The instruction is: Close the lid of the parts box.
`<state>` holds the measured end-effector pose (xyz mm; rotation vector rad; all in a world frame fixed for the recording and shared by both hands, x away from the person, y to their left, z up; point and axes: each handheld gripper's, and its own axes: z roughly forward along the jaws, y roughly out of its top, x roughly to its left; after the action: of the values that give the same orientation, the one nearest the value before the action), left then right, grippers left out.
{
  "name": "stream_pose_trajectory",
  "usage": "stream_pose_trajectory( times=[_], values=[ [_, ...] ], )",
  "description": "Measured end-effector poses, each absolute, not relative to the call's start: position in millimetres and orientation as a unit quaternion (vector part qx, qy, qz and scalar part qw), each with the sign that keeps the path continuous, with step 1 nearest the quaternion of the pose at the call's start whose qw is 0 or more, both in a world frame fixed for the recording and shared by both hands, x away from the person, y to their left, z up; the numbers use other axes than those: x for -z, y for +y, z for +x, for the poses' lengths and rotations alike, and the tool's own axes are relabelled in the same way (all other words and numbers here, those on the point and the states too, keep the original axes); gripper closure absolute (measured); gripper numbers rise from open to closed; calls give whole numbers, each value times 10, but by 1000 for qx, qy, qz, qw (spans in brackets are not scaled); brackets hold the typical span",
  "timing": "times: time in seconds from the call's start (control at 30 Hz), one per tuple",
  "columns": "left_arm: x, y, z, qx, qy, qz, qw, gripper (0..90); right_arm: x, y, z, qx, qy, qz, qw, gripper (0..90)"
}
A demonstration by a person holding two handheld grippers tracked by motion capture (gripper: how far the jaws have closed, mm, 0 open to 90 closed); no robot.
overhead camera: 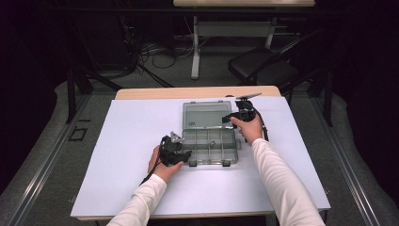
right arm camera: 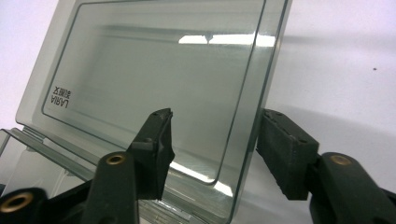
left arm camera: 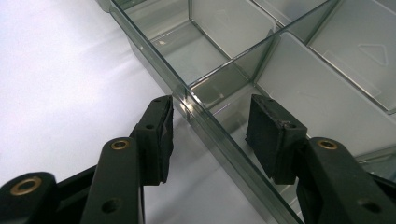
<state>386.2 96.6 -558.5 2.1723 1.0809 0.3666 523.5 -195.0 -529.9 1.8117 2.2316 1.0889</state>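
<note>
A clear plastic organiser box (overhead camera: 209, 147) with several compartments lies open in the middle of the white table top. Its lid (overhead camera: 203, 115) stands tilted back behind it. My left gripper (overhead camera: 184, 155) is at the box's near left corner. In the left gripper view its jaws (left arm camera: 210, 134) straddle the box's side wall (left arm camera: 224, 144), with a gap on each side. My right gripper (overhead camera: 229, 117) is at the lid's right edge. In the right gripper view the lid's edge (right arm camera: 247, 135) runs between the jaws (right arm camera: 215, 144), and the pads are not pressing on it.
A white sheet (overhead camera: 136, 141) covers the table, and a strip of wood (overhead camera: 197, 92) shows at the far edge. Beyond the table are a black chair (overhead camera: 263, 66), a desk leg (overhead camera: 195, 47) and cables on the floor.
</note>
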Motion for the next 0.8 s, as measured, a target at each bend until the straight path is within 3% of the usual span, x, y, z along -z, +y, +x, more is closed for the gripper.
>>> stream_pose_trajectory(
  times=[0.8],
  values=[
    [5584,964,3861,-143,413,834,336,506,5213,-2086,5185,-377,729,569,51,694]
  ],
)
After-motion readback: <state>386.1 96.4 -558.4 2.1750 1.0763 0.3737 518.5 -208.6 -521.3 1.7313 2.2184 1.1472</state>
